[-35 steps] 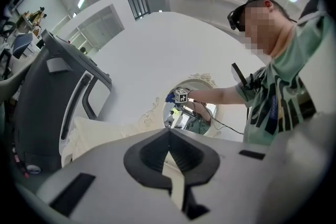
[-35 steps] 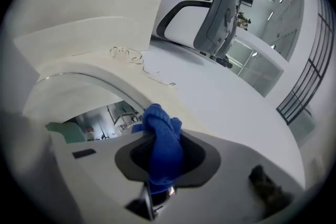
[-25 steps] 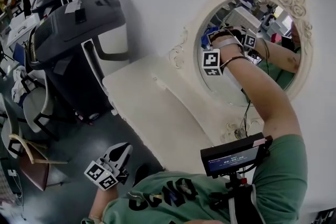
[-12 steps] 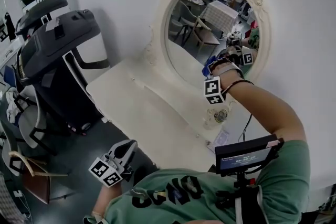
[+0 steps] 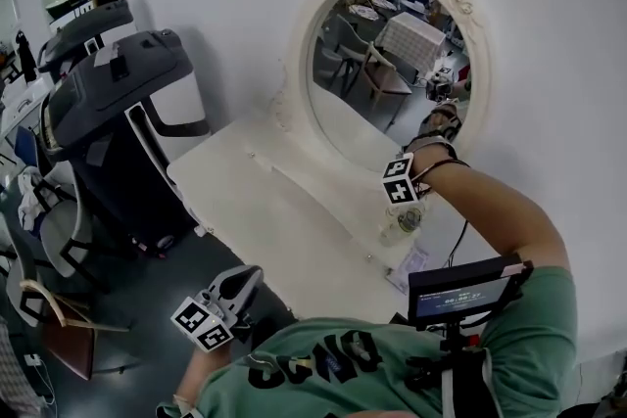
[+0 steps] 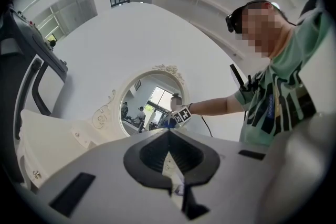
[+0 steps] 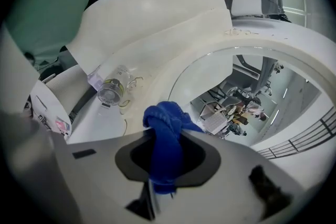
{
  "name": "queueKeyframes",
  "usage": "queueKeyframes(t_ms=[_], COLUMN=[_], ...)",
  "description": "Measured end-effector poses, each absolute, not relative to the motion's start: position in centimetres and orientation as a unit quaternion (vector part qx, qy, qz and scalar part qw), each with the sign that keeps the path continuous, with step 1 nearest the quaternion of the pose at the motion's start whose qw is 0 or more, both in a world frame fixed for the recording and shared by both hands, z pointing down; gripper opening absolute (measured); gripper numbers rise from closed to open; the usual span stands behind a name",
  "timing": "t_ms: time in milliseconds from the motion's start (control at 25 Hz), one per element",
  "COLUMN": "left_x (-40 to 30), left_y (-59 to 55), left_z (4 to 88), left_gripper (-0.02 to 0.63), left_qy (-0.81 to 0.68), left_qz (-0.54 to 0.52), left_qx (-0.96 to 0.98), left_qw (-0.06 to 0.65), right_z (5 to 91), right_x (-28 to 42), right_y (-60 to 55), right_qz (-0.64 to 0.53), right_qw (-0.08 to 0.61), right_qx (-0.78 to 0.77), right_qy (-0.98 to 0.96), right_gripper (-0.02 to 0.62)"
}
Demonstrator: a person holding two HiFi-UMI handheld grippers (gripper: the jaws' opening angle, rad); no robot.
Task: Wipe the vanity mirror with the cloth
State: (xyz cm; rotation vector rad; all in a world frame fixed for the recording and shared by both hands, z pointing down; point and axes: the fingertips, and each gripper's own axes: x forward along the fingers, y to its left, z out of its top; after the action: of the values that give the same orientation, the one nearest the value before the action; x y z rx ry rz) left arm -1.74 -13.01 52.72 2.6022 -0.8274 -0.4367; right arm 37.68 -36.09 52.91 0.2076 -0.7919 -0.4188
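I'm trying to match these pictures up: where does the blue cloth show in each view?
Head view: not visible; the right claw at the mirror hides it.
Left gripper view: cloth, a tiny blue patch at the mirror's lower right.
Right gripper view: bottom centre, clamped in the right claw.
Shared landmark: the oval mirror's scrolled frame.

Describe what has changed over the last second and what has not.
The right gripper, shut on the blue cloth, swept down the mirror to its lower right edge. The left gripper stayed low at the person's side, shut and empty.
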Motion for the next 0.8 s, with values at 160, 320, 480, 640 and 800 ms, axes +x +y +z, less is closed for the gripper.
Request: queueKeyframes(t_ms=[160,320,480,640,800], left_x=[-3.6,-6.2,-9.8,-13.3,-15.4], left_y=[-12.5,-13.6,-14.4,-15.6,-16.6], left_z=[53.1,55.0,56.2,57.7,58.7], left_gripper=[0.006,0.006,0.006,0.006,0.006], left_qy=[-0.313,-0.336,-0.364,-0.391,-0.408], left_qz=[-0.159,-0.157,-0.158,-0.154,-0.155], left_qx=[0.916,0.905,0.892,0.879,0.868], left_qw=[0.196,0.209,0.216,0.225,0.237], right_z=[52.1,49.7,46.1,43.6,43.1], right_x=[35.3,26.4,16.8,11.6,9.0], right_y=[-36.8,-44.9,-53.5,-60.4,-64.9], right_qz=[-0.177,-0.284,-0.456,-0.555,-0.591], right_qw=[0.878,0.811,0.727,0.686,0.679], right_qx=[0.109,0.150,0.192,0.217,0.223], right_qy=[-0.432,-0.488,-0.476,-0.417,-0.375], right_gripper=[0.071,0.071,0.072,0.072,0.072])
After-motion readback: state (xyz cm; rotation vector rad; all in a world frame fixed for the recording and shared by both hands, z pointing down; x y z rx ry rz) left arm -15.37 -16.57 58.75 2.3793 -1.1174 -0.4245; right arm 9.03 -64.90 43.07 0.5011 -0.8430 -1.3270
